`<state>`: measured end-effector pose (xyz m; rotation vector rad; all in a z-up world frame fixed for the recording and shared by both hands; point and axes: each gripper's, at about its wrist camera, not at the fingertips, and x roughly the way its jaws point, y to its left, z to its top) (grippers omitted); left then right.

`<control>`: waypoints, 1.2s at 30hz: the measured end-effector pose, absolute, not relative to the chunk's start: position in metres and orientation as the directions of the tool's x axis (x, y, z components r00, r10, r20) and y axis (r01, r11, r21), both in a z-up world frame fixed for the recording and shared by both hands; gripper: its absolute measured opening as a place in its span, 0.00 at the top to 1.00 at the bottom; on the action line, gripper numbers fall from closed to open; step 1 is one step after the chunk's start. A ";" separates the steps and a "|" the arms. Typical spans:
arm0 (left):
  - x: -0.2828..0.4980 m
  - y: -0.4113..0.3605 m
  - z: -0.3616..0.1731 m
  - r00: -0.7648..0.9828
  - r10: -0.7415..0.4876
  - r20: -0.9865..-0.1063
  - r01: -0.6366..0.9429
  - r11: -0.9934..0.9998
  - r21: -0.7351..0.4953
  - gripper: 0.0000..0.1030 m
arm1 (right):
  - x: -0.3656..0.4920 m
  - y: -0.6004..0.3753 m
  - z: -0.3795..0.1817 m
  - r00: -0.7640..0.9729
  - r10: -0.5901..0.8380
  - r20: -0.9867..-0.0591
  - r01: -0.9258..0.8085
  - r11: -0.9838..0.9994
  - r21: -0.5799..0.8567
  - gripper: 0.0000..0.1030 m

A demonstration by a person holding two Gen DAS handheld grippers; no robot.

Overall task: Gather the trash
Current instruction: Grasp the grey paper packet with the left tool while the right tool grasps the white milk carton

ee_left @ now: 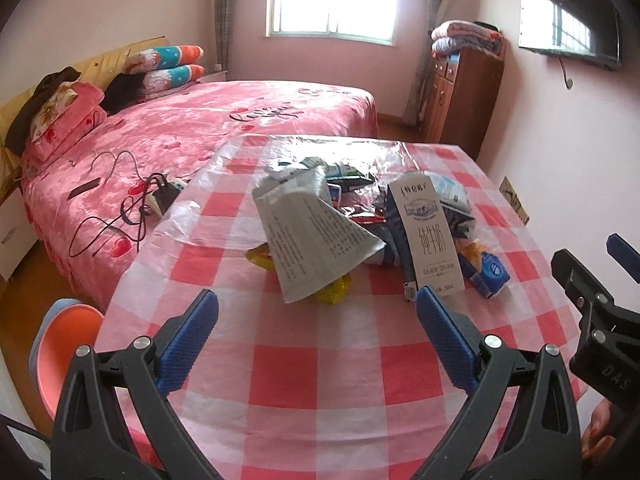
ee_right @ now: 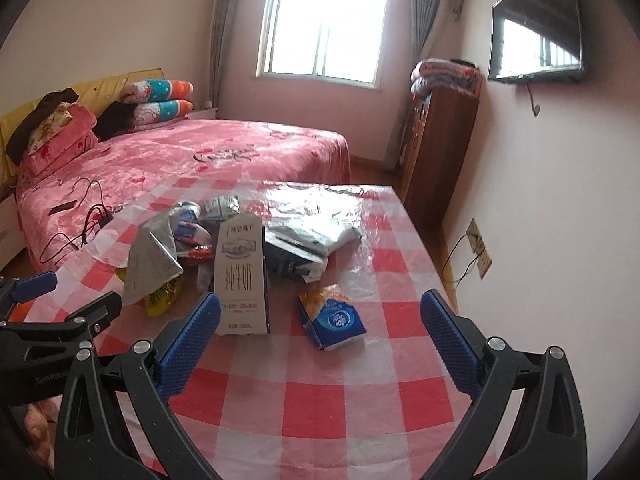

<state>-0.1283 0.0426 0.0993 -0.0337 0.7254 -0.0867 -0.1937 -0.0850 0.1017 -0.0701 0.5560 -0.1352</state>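
Hovering wide open, left gripper (ee_left: 316,312) and right gripper (ee_right: 320,312), near side of checked table (ee_right: 320,400), milk carton (ee_right: 240,276) standing among litter.

Two wrist views, side by side, sharing table (ee_left: 320,368), facing window (ee_right: 326,28)

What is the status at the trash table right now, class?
Left gripper open, empty. Right gripper open, empty. Milk carton upright among trash, untouched. Nothing blocking it.
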 end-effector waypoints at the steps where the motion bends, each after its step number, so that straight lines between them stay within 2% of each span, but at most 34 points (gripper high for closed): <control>1: -0.131 0.044 0.101 0.748 -0.092 -0.657 0.065 0.996 -0.066 0.03 | -0.195 -0.086 0.103 0.843 -0.147 -0.517 0.110 0.989 -0.100 0.04; 28: -0.155 0.062 0.120 0.790 -0.108 -0.603 0.041 0.992 -0.123 0.03 | -0.219 -0.096 0.119 0.878 -0.155 -0.454 0.135 0.988 -0.076 0.04; 36: -0.156 0.065 0.103 0.819 -0.080 -0.569 0.031 0.995 -0.095 0.03 | -0.207 -0.105 0.097 0.857 -0.108 -0.503 0.101 0.994 -0.040 0.04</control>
